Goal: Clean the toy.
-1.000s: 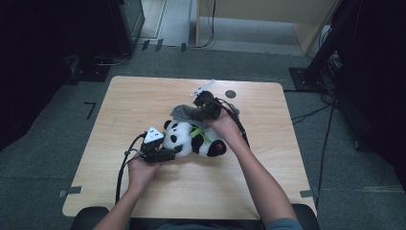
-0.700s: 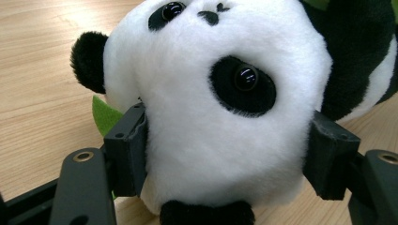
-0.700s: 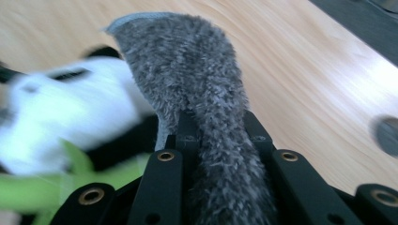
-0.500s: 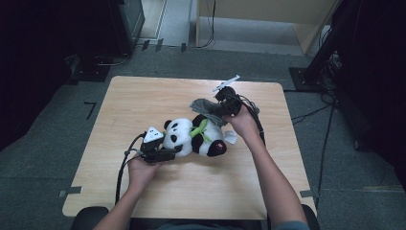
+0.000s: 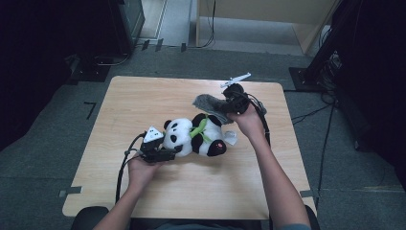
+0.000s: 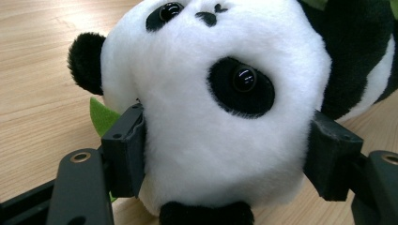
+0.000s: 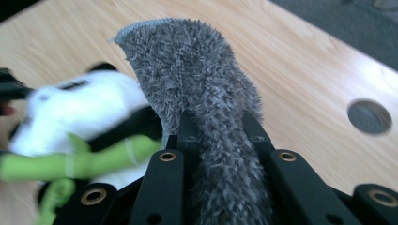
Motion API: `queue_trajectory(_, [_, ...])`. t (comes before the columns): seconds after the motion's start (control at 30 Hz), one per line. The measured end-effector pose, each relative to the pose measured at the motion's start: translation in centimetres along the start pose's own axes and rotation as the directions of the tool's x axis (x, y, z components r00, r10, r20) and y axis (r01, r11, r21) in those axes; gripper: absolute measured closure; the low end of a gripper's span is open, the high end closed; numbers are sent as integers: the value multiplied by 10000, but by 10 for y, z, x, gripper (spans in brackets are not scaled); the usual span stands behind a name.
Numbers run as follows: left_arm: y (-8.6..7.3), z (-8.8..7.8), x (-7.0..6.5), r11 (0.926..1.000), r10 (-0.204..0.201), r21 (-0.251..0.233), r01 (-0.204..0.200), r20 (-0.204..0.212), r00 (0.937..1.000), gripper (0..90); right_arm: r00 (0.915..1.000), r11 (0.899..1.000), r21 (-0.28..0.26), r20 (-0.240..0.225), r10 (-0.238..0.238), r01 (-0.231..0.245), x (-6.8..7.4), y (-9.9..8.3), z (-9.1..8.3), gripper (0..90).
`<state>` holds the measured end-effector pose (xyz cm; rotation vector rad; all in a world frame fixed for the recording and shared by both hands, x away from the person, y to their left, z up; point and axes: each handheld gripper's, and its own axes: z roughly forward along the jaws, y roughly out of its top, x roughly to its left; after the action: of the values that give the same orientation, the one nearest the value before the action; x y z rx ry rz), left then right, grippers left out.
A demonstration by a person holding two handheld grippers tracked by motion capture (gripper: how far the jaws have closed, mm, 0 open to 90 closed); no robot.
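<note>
A black-and-white panda plush (image 5: 194, 136) with a green leaf scarf lies on its side in the middle of the wooden table (image 5: 143, 100). My left gripper (image 5: 173, 151) is shut on its head; in the left gripper view both pads (image 6: 124, 150) press into the white fur (image 6: 225, 108). My right gripper (image 5: 226, 103) hovers just beyond the panda's legs, shut on a grey fuzzy cloth (image 5: 207, 102). In the right gripper view the grey cloth (image 7: 197, 79) runs up between the closed jaws of the right gripper (image 7: 218, 126), with the panda (image 7: 80, 112) blurred below left.
A round hole (image 7: 369, 116) sits in the tabletop near the far right edge. A white tag (image 5: 231, 138) lies by the panda's feet. Dark equipment and cables (image 5: 316, 112) ring the table on the grey floor.
My right gripper has pulled the grey cloth away from the panda, toward the table's far right and a little up. The left gripper and the panda's head have stayed put.
</note>
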<state>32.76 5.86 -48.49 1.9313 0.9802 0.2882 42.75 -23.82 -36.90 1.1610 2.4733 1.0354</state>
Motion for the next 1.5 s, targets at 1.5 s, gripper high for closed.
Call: queue_trajectory(1.5, [0, 0, -1, 9999, -110, 69, 110, -38, 9999, 294, 9706, 9899, 102, -1979, -1367, 1415, 72, -1, 49, 735])
